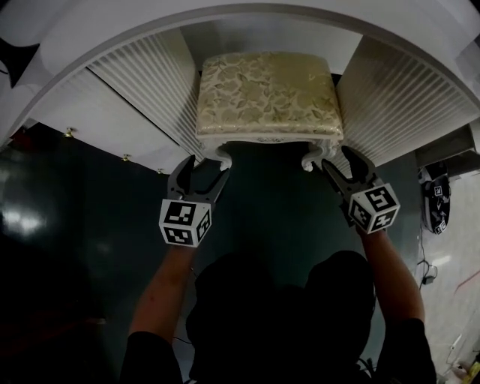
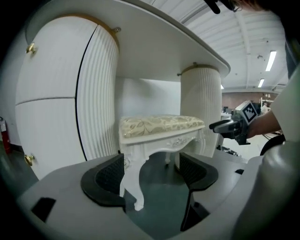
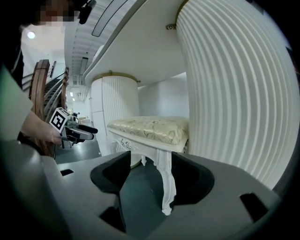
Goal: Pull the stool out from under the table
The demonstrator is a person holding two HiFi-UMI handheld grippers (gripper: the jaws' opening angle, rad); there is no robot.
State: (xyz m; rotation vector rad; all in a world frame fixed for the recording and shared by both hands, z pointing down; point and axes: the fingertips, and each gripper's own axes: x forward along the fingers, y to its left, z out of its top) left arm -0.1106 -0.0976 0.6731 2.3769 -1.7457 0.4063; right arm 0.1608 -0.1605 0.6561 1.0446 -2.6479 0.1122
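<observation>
Dark, glossy flooring (image 1: 270,217) is spread below a white table (image 1: 225,16), and in its kneehole the stool (image 1: 270,94) is tucked, with only its front edge and two front legs reaching out from under the tabletop.

The seat is upholstered in pale gold fabric with a woven leaf pattern. It is carried on a white carved frame with a scrolled apron and curved cabriole legs that end in small curled feet. These front legs are the only slender parts offered toward the person, which is probably why each has been lined up with a gripper.

The front left leg (image 2: 132,180) is seen inside the spread jaws of the left gripper (image 1: 208,166), close against one pad. The front right leg (image 3: 168,185) is likewise framed by the parted jaws of the right gripper (image 1: 337,157), nearer one pad than the other. Neither leg appears to be clamped. Both grippers are held low and roughly level, presumably so that the stool can be drawn straight back along the floor without being tipped.

Fluted white pedestals (image 1: 150,82) flank the stool closely on either side, so a square, even pull would be needed. Small brass knobs (image 1: 69,133) are set on the smooth curved doors.
</observation>
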